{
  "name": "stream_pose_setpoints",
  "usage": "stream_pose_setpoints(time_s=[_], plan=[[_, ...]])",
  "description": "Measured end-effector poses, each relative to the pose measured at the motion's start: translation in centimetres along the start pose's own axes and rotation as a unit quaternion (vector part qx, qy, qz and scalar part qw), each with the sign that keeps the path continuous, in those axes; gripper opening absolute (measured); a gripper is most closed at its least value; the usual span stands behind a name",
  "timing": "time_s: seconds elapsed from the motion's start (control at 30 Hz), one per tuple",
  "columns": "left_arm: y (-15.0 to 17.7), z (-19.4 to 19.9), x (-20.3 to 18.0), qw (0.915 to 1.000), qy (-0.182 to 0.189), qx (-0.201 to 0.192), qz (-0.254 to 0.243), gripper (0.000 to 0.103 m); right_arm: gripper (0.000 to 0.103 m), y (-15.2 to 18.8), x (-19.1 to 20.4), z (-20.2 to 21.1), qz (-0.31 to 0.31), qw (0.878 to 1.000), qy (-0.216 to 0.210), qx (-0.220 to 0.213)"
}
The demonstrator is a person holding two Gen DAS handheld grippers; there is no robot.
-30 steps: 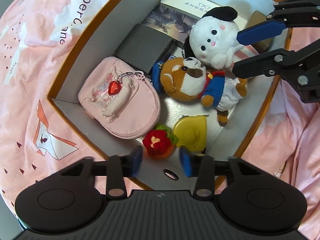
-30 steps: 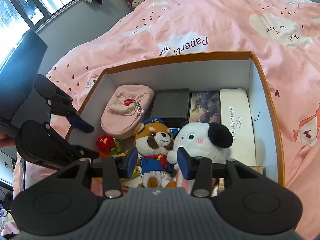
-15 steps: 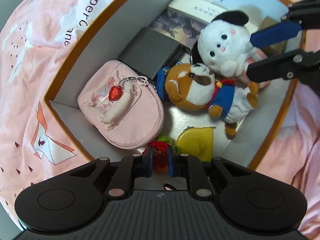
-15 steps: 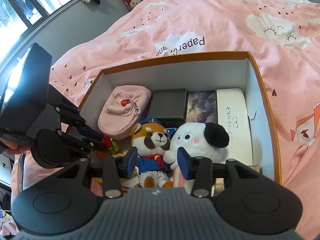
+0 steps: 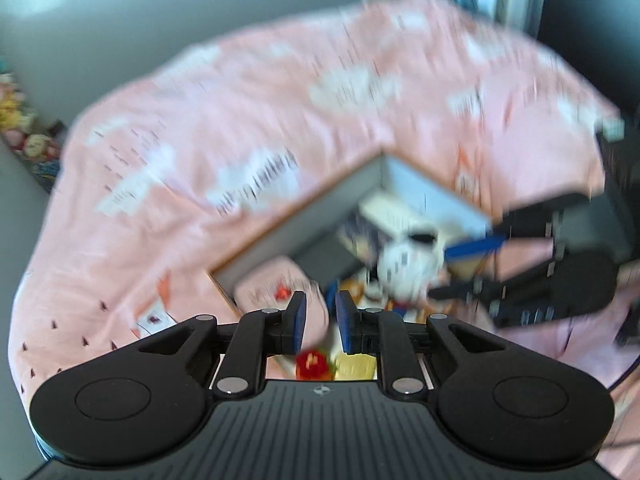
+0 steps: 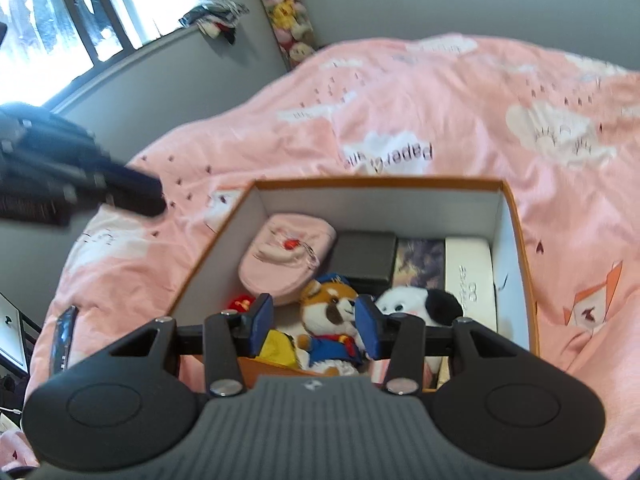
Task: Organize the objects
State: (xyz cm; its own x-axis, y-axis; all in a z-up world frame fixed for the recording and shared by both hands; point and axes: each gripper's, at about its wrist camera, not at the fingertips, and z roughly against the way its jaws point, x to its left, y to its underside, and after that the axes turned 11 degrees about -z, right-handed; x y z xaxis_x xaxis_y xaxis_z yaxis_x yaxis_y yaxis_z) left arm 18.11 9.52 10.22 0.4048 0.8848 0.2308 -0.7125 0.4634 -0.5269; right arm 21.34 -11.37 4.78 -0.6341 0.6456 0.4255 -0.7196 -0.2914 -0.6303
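Since 1 second ago, left gripper rose, jaws reopening slightly, seemingly nothing between; knitted red flower remains in cardboard box's near-left corner. Right gripper spread, empty.

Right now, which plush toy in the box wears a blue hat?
The brown-and-white dog plush in the blue uniform, at the middle of the box; the white plush beside it only has a black ear.

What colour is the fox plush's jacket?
Blue, with a red scarf, on the fox plush; clearest in the right wrist view.
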Motion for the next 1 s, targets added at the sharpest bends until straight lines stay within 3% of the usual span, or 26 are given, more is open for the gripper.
stream_pose_setpoints(time_s=[0.13, 0.23, 0.4, 0.43, 0.57, 0.7, 0.77, 0.87, 1.0], plan=[[0.5, 3.6, 0.0, 0.9949, -0.026, -0.083, 0.05, 0.028, 0.055, 0.4, 1.3, 2.7, 0.013, 0.999, -0.006, -0.04], [1.4, 6.2, -0.6, 0.9862, -0.042, -0.138, 0.08, 0.031, 0.062, 1.0, 2.1, 4.9, 0.021, 0.997, -0.003, -0.077], [3.2, 9.2, -2.2, 0.9678, -0.093, -0.205, 0.113, 0.061, 0.074, 2.1, 3.1, 7.6, 0.03, 0.991, 0.008, -0.131], [3.5, 9.2, -2.6, 0.9656, -0.097, -0.208, 0.123, 0.066, 0.076, 2.3, 3.3, 8.0, 0.032, 0.99, 0.01, -0.139], [5.0, 8.4, -4.1, 0.96, -0.122, -0.186, 0.171, 0.067, 0.09, 3.3, 3.9, 8.9, 0.043, 0.984, 0.034, -0.169], [6.4, 6.1, -6.0, 0.944, -0.202, -0.169, 0.199, 0.067, 0.091, 4.1, 4.1, 9.0, 0.057, 0.979, 0.072, -0.182], [7.2, 4.7, -7.0, 0.9384, -0.225, -0.166, 0.203, 0.067, 0.092, 4.6, 3.9, 9.1, 0.057, 0.978, 0.079, -0.187], [8.4, 3.0, -7.7, 0.9393, -0.219, -0.157, 0.212, 0.067, 0.097, 5.4, 3.4, 9.4, 0.047, 0.976, 0.083, -0.195], [9.8, 1.2, -8.2, 0.9472, -0.179, -0.132, 0.231, 0.067, 0.097, 6.8, 2.9, 9.5, 0.046, 0.971, 0.107, -0.211]])
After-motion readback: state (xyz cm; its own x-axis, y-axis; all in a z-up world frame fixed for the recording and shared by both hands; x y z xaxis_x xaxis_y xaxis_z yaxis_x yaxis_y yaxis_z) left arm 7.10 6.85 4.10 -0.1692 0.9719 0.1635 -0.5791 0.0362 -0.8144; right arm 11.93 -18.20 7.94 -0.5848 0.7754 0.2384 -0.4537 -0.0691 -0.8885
